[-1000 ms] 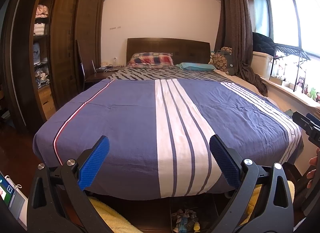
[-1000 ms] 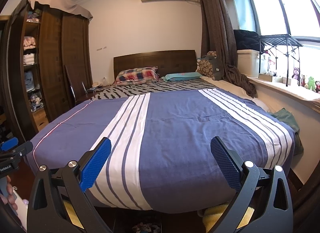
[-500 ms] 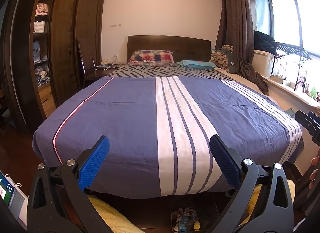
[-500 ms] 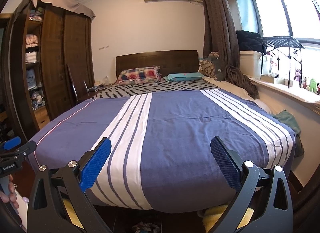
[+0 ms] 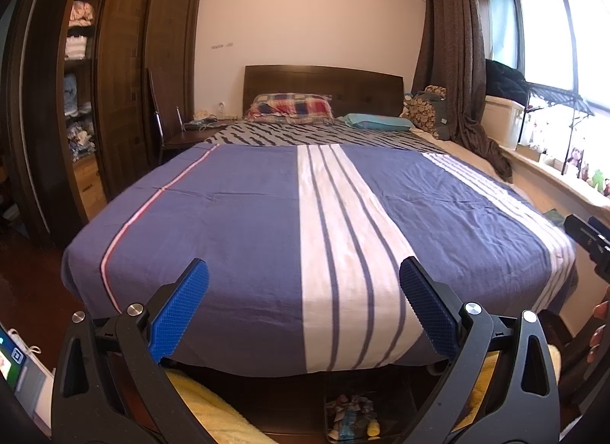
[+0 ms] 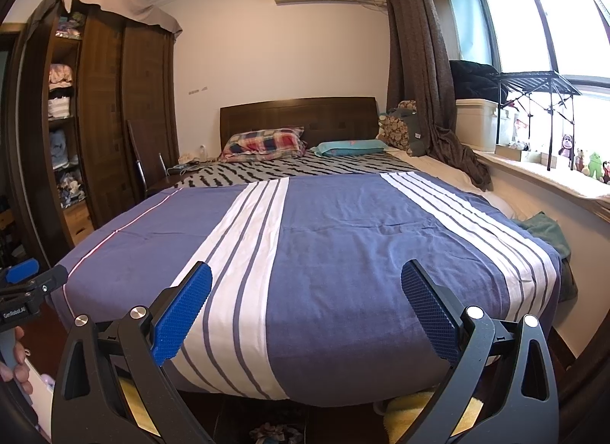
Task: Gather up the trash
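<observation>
A dark wire bin (image 5: pixel 352 419) holding crumpled wrappers stands on the floor at the foot of the bed, low in the left wrist view. Its wrappers (image 6: pixel 274 434) just show at the bottom edge of the right wrist view. My left gripper (image 5: pixel 304 272) is open and empty, held above the bin and facing the bed. My right gripper (image 6: pixel 305 272) is also open with nothing between its blue pads (image 6: pixel 183 314). Each gripper shows at the edge of the other's view: the right one (image 5: pixel 589 242) and the left one (image 6: pixel 26 283), with fingers of a hand below it.
A bed with a blue, white-striped cover (image 5: pixel 248 215) fills the room ahead, pillows (image 5: pixel 289 106) at its head. A dark wardrobe (image 5: pixel 126 93) stands left, a window sill with toys (image 6: pixel 572 173) right. Yellow cloth (image 5: pixel 213 406) lies below the grippers. A phone (image 5: pixel 15 364) sits at far left.
Both grippers stay open. The left view has shifted slightly, so the bed and headboard sit a little higher; the right view has barely moved.
</observation>
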Tool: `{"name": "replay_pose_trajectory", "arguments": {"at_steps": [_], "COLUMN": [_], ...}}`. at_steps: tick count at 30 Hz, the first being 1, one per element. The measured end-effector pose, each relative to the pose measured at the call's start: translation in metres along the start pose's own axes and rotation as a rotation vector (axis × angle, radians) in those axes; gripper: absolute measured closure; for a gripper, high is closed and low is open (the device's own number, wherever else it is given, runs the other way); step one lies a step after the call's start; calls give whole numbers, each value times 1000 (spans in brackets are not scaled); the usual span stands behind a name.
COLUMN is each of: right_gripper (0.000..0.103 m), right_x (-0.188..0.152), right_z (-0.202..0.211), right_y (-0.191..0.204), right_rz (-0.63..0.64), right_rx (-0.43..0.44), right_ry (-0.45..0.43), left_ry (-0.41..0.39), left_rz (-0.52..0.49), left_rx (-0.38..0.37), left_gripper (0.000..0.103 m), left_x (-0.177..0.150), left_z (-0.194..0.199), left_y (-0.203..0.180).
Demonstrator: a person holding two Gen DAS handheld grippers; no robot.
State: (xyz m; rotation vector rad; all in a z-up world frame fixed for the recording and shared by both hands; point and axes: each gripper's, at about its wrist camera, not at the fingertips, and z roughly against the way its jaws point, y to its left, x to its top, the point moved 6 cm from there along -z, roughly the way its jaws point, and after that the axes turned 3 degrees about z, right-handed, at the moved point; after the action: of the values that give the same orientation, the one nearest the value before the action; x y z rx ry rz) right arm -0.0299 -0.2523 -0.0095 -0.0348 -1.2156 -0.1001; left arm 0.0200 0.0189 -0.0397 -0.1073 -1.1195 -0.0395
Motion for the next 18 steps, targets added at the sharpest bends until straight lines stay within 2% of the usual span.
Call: {"name": "replay_pose_trajectory", "arguments": {"at_steps": [3, 7, 12, 18], "right_gripper": [3, 3, 3, 3], "right_x": [0, -1, -1, 0], "right_z": [0, -1, -2, -3], "right_y": [0, 1, 3, 3], "right_rz": [0, 9, 9, 8], "right_rx": [-3, -4, 1, 4], "right_ry": [3, 8, 16, 17], "left_ry": [-23, -39, -34, -27], "left_rz": [-1, -8, 31, 19], "left_rx": [40, 47, -19, -13], "left_gripper": [8, 8, 8, 8], "left_x": [3, 5, 4, 4], "left_z": [3, 5, 6, 6], "left_y": [2, 2, 3, 1]}}
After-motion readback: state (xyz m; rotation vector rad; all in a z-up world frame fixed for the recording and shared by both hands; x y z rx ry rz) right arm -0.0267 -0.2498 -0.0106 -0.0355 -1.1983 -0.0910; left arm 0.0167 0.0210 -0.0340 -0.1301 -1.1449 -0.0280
